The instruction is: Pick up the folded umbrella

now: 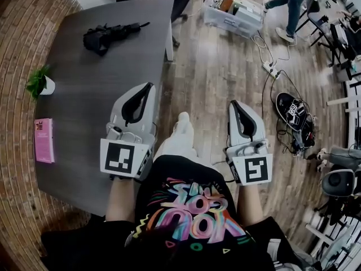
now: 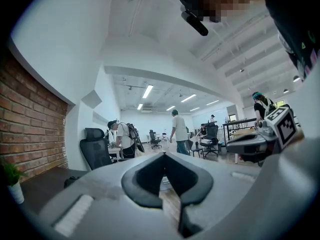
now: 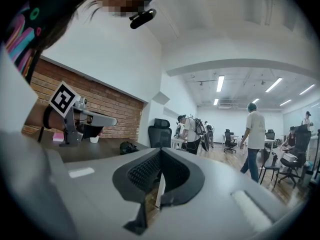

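Observation:
The folded black umbrella [image 1: 110, 36] lies on the far part of the grey table [image 1: 84, 106], its strap end pointing right. It also shows as a small dark bundle in the left gripper view [image 2: 75, 181] and the right gripper view [image 3: 129, 147]. My left gripper [image 1: 149, 86] hovers level over the table's near right side, well short of the umbrella, jaws together and empty [image 2: 163, 155]. My right gripper [image 1: 233, 103] is held over the wooden floor to the right of the table, also shut with nothing in it [image 3: 161, 151].
A small potted plant [image 1: 40, 83] and a pink book [image 1: 43, 140] sit along the table's left side. On the floor to the right are a clear plastic box [image 1: 233, 10], cables with a power strip [image 1: 271, 69] and a black bag [image 1: 296, 114]. A person [image 1: 293, 4] stands at the far right.

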Demonstrator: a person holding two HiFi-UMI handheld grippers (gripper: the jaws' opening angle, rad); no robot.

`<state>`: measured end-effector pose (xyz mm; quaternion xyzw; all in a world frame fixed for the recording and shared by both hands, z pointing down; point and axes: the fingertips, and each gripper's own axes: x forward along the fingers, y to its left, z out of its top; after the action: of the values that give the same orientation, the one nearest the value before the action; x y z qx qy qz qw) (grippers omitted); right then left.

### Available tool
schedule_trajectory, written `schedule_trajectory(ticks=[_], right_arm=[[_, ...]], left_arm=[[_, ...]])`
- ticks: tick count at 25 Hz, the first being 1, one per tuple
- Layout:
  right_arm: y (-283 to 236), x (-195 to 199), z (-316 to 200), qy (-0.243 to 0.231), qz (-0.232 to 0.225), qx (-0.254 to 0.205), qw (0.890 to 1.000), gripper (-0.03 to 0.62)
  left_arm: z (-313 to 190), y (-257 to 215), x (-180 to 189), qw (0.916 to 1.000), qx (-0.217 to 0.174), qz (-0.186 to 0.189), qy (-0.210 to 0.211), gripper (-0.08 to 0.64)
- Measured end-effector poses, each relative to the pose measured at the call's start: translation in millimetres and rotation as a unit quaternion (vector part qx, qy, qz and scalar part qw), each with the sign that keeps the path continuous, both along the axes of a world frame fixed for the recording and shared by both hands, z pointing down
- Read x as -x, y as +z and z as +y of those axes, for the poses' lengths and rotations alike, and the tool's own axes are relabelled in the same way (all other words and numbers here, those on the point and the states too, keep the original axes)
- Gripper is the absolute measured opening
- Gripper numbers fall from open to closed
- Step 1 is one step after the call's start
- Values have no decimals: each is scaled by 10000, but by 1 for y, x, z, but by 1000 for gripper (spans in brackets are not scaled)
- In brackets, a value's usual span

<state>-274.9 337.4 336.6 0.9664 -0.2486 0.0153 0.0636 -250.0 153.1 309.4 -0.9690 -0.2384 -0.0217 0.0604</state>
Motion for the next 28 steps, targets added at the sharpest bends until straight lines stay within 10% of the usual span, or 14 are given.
schedule_trajectory(ticks=[28], right_arm=[[-10, -270, -56, -709, -161, 368, 9967, 0]], left_arm=[[-57, -4, -258, 9964, 472, 160, -680, 2]])
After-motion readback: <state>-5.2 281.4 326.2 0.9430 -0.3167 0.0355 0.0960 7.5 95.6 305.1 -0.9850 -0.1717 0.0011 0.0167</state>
